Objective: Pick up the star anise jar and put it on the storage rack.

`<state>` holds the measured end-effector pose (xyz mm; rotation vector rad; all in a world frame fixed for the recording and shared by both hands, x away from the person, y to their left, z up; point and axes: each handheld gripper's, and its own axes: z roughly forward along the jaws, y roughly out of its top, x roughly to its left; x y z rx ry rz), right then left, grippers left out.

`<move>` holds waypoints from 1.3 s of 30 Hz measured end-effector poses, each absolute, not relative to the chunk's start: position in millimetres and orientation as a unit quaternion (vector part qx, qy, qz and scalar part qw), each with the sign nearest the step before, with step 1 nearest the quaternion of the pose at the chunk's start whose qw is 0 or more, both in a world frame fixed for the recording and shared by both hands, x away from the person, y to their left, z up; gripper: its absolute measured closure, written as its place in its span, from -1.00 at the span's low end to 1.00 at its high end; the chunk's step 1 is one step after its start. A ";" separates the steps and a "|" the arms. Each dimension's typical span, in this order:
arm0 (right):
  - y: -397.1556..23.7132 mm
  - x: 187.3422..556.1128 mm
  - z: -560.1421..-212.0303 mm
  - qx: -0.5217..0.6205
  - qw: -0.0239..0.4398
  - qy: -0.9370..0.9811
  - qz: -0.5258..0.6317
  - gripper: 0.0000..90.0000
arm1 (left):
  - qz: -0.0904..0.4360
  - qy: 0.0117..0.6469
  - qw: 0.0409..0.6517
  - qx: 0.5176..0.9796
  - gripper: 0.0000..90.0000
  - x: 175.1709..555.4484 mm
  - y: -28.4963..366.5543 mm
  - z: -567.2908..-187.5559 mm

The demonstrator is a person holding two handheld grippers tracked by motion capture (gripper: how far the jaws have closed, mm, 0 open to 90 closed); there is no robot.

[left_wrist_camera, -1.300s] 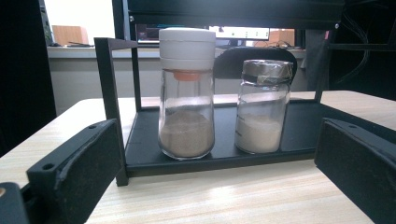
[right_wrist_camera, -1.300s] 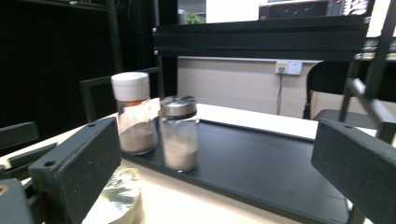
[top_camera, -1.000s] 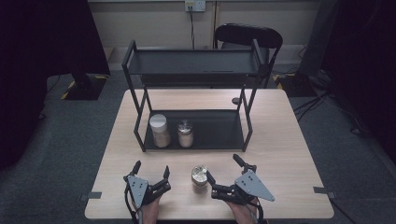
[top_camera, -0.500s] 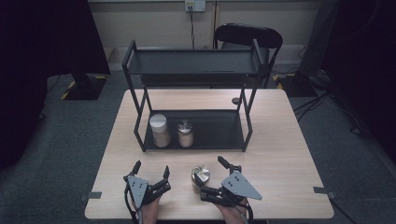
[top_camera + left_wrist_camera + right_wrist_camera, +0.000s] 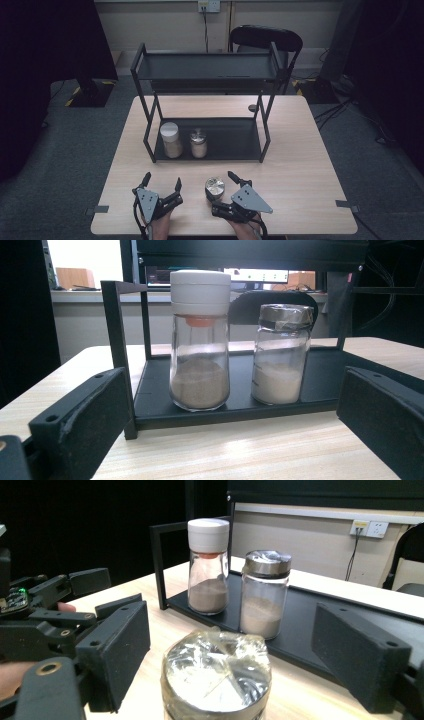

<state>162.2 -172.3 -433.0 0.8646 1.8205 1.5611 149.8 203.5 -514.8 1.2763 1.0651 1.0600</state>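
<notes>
Now right gripper [image 5: 220, 186] fingers [image 5: 117, 650] closing round jar [image 5: 215, 187] (untouched).

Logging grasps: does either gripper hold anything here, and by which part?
Nothing held yet. The right gripper has been closing around the foil-topped jar, fingers not touching. Left gripper empty.

Black rack [image 5: 210, 142], white-capped jar [image 5: 199, 340]

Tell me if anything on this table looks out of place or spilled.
Nothing is spilled or tipped. The one oddity: a foil-topped jar stands alone near the table's front edge, between the right gripper's jaws, while the other two jars stand upright on the rack's lower shelf.
</notes>
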 end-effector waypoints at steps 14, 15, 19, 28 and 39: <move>-165.8 166.6 -440.4 0.324 0.280 0.701 0.570 -0.59 | 0.449 0.450 0.552 0.540 -1.00 149.6 203.5 -515.1; -165.6 166.8 -440.7 0.324 0.279 0.702 0.569 -0.57 | 0.449 0.450 0.552 0.539 -1.00 149.6 203.6 -515.2; -164.2 168.2 -441.8 0.326 0.276 0.705 0.565 -0.53 | 0.449 0.449 0.552 0.540 -1.00 149.5 203.6 -515.2; -164.3 172.3 -443.1 0.330 0.269 0.712 0.559 -0.45 | 0.449 0.449 0.552 0.539 -1.00 149.5 203.5 -515.2; -164.0 175.5 -442.2 0.331 0.264 0.718 0.552 -0.34 | 0.449 0.449 0.552 0.539 -1.00 149.5 203.5 -515.3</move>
